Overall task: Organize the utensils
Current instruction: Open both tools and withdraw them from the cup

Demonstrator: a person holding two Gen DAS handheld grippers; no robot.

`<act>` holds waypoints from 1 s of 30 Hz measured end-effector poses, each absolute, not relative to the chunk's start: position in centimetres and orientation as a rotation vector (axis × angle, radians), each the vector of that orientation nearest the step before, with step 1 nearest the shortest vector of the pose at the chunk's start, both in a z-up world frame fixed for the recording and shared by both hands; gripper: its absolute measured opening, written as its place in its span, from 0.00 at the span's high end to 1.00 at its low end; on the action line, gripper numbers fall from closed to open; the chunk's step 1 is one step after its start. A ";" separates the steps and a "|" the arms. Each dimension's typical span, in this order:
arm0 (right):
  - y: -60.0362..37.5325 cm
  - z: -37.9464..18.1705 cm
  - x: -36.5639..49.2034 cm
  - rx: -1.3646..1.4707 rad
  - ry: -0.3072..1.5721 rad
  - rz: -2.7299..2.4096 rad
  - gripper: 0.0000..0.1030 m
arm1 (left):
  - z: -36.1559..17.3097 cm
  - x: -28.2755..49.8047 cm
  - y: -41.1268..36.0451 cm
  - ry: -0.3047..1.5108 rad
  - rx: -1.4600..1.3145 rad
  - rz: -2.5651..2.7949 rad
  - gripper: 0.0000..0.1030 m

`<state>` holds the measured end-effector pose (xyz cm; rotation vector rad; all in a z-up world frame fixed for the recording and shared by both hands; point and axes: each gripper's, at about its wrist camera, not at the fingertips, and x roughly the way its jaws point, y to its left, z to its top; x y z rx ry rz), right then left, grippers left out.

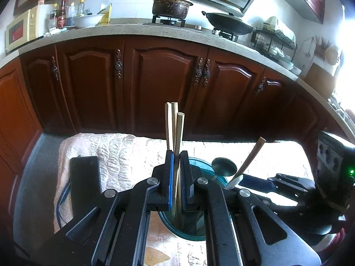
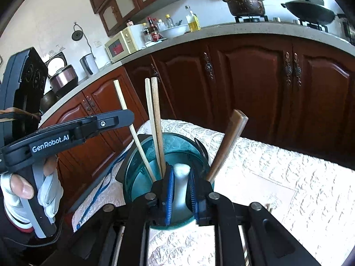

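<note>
A teal glass cup (image 1: 195, 235) stands on the quilted cloth. My left gripper (image 1: 176, 153) is shut on a pale wooden chopstick (image 1: 179, 133) that stands upright in the cup, and two more chopsticks (image 1: 170, 124) rise just behind it. In the right wrist view the left gripper (image 2: 131, 118) holds the slanted chopstick (image 2: 123, 102) beside the upright pair (image 2: 154, 119). My right gripper (image 2: 180, 177) stands over the cup (image 2: 137, 155) with a white spoon handle (image 2: 181, 184) between its blue pads, which do not seem to press on it. A brown-handled utensil (image 2: 228, 141) leans in the cup.
The white quilted cloth (image 2: 277, 177) covers a low table. On its left part lie a black flat box (image 1: 85, 184) and a blue cord (image 1: 61, 199). Dark wooden cabinets (image 1: 164, 84) stand just beyond, under a counter (image 1: 133, 30) with pots and bottles.
</note>
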<state>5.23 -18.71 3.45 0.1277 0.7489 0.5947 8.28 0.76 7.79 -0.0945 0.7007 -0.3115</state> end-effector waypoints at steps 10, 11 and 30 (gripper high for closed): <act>-20.5 4.3 3.2 0.178 0.725 0.585 0.67 | 8.8 7.6 1.7 0.692 -0.143 -0.315 0.76; -20.6 4.4 2.9 0.180 0.720 0.582 0.67 | 9.0 7.3 1.7 0.687 -0.140 -0.312 0.75; -24.5 5.0 -2.4 0.145 0.735 0.400 0.67 | 7.3 0.5 -2.6 0.651 -0.033 -0.303 0.67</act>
